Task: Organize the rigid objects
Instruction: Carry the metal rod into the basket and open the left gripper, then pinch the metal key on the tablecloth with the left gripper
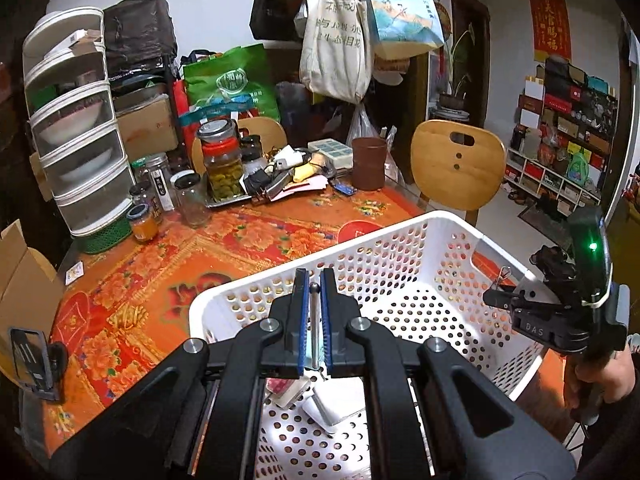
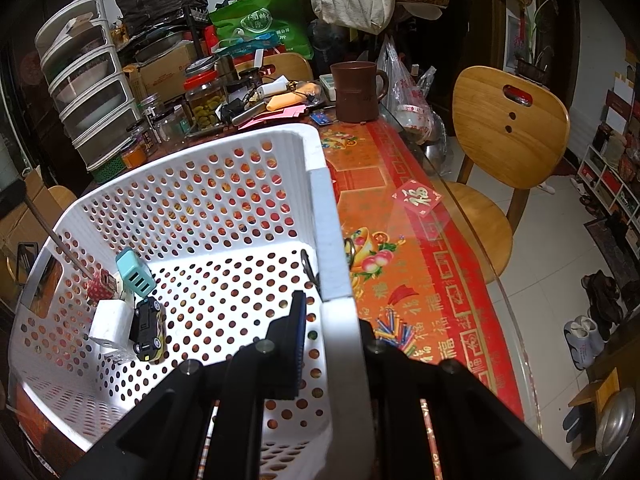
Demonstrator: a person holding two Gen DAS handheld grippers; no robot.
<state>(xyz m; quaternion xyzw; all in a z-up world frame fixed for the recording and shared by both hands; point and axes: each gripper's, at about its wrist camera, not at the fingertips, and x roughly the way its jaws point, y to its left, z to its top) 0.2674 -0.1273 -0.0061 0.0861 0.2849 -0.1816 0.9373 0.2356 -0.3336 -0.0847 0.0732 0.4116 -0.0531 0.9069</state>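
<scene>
cluttered table (image 1: 168, 264) under red floral cloth, white perforated basket (image 1: 404, 236) on top. left gripper (image 1: 314, 284) clamped on thin rod (image 1: 315, 312); right gripper (image 2: 332, 320) clamped on basket rim.

The right gripper (image 1: 532, 330) carries the letters "DAS" on its black body; the red square sticker (image 2: 417, 197) on the tablecloth bears the character 福; the red wall scroll (image 1: 551, 24) reads 天官賜福 in gold; print on the canvas tote bag (image 1: 335, 40) is too blurred to read.
</scene>
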